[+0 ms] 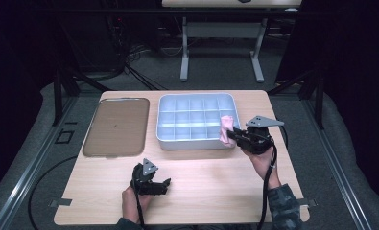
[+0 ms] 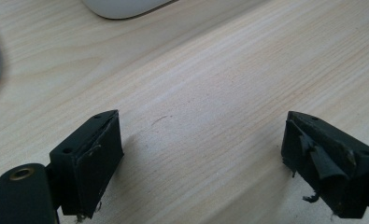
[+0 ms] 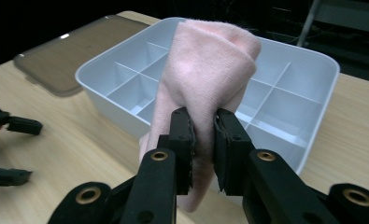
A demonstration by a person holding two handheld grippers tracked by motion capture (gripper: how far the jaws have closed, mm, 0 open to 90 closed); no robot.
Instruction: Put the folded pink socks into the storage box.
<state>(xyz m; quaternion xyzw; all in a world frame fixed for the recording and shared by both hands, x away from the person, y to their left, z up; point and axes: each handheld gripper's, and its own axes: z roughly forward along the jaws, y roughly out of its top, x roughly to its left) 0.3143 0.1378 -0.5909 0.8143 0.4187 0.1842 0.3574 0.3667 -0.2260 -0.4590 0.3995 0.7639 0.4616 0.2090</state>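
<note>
Pink sock [image 3: 205, 70], folded, sits clamped in the right gripper [image 3: 203, 135] at the near right corner of the white divided organiser box [image 1: 196, 120]. The left gripper [image 1: 164, 184] rests spread apart over the near table [image 1: 211, 187].

Pink cloth [image 3: 205, 65], folded, upright.

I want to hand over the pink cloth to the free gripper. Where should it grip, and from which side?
Probably the folded top of the pink cloth, above the right gripper, which pinches its middle. The open left gripper could approach from the tray side, where the top bulges free.
</note>
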